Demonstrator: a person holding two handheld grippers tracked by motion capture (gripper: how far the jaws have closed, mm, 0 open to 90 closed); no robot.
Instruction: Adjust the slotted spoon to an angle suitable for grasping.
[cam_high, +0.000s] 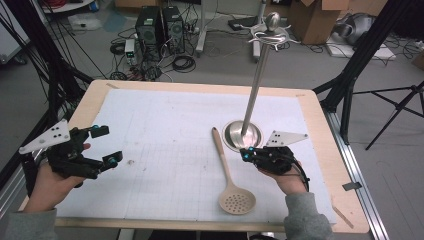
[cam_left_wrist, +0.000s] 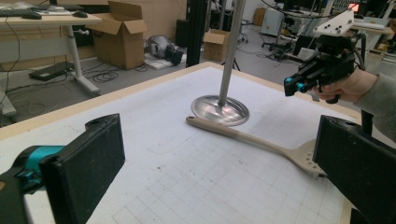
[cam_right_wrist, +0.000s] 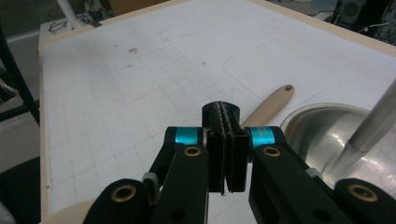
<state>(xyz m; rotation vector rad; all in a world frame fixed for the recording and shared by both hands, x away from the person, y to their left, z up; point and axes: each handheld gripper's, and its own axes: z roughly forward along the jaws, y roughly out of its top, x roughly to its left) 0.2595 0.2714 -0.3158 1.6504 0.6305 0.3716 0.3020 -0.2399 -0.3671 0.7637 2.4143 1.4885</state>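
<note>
A beige slotted spoon (cam_high: 224, 162) lies flat on the white gridded mat (cam_high: 165, 130), its handle toward the far side and its round head near the front edge. Just right of the handle, my right gripper (cam_high: 246, 155) hovers low with its jaws shut and nothing between the pads (cam_right_wrist: 223, 116); the handle's end (cam_right_wrist: 273, 102) lies just beyond them. My left gripper (cam_high: 107, 145) is held above the mat's left edge, jaws wide open and empty (cam_left_wrist: 224, 172), facing the spoon (cam_left_wrist: 243, 135) and the right gripper (cam_left_wrist: 294, 85).
A tall steel stand rises from a round base (cam_high: 235, 136) just beyond my right gripper, with hooks at the top of its pole (cam_high: 256, 90). The wooden table's edge (cam_high: 200, 86) frames the mat. Cables, computers and boxes sit on the floor behind.
</note>
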